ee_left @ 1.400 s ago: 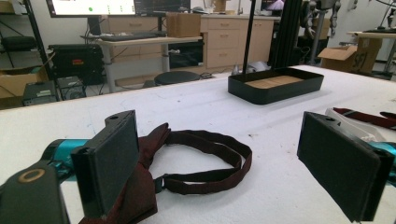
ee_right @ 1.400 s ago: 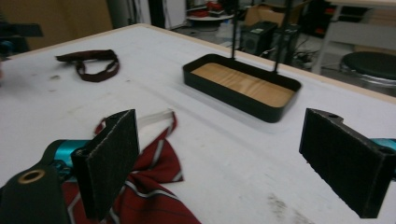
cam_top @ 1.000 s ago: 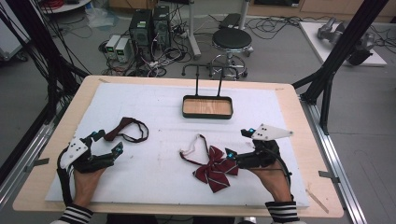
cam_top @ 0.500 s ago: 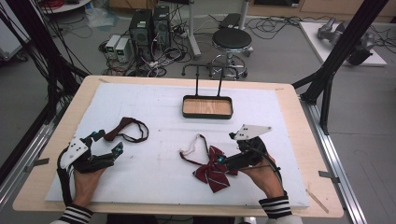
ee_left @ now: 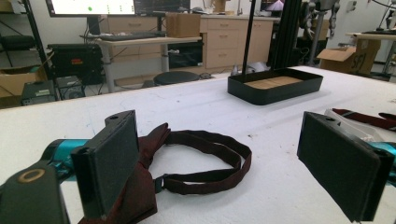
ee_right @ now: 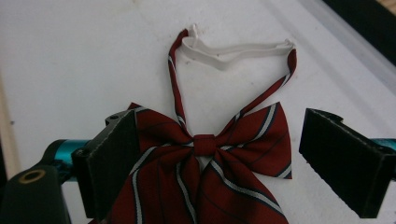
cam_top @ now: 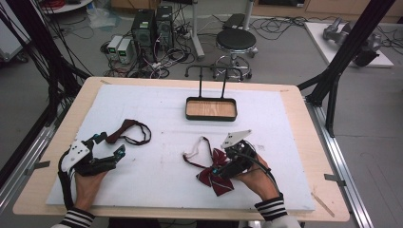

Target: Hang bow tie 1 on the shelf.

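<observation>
Nothing's really reading clearly here; the cardboard box (ee_left: 349,59) at the right edge is showing marks too blurry to make out.

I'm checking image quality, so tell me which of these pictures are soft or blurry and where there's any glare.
High view: evenly lit, slightly soft, no glare on the white table. Left gripper view: dark bow tie fairly sharp, near jaws soft, monitor behind bright. Right gripper view: striped bow tie sharp, jaws blurred at the edges.

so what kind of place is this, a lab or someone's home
Most likely a lab or workshop: desktop computers with tangled cables on the floor, a black frame around the table, and a monitor on a desk.
</observation>
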A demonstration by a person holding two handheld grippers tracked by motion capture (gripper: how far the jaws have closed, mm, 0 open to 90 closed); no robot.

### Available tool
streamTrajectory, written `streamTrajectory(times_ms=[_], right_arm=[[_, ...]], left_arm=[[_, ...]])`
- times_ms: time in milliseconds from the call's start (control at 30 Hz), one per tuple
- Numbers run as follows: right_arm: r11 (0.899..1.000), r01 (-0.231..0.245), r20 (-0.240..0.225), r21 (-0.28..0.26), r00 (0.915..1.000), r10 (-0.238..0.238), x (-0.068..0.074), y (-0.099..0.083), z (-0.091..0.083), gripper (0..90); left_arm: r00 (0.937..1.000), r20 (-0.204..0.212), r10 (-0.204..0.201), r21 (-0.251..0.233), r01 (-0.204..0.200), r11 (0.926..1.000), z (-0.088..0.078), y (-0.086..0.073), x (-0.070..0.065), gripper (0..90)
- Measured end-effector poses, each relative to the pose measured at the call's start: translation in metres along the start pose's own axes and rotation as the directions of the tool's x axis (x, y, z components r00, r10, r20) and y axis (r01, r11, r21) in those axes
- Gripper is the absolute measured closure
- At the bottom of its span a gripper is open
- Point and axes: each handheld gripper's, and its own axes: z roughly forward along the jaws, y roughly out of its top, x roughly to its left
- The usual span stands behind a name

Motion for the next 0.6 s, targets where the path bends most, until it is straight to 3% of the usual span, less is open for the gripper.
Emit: streamTrajectory(times_ms=[200,233,333,467,500,600], right_arm=[[0.998,0.001,-0.020,0.062,0.9998,0.001,0.002,0.002,0.014,11.7],[0.994,0.024,-0.032,0.103,0.9993,-0.021,0.003,0.003,0.020,15.8],[0.989,0.051,-0.039,0.140,0.9982,-0.046,0.007,0.004,0.027,16.4],[0.986,0.033,-0.035,0.164,0.9990,-0.027,0.007,0.004,0.033,17.0],[0.984,0.041,-0.035,0.175,0.9988,-0.035,0.006,0.004,0.034,22.2],[0.984,0.029,-0.055,0.178,0.9983,-0.020,0.005,0.004,0.035,24.3]], left_arm=[[1.0000,0.001,0.001,0.000,-0.001,1.0000,0.000,0.000,0.000,13.2],[1.0000,0.001,0.001,0.000,-0.001,1.0000,0.000,0.000,0.000,13.2],[1.0000,0.001,0.002,-0.001,-0.002,1.0000,0.000,0.000,0.000,13.2],[1.0000,0.002,0.002,0.000,-0.002,1.0000,0.000,0.000,0.000,13.2],[1.0000,0.001,0.002,-0.001,-0.002,1.0000,0.000,0.000,0.000,13.2],[1.0000,0.001,0.002,-0.001,-0.002,1.0000,0.000,0.000,0.000,13.2]])
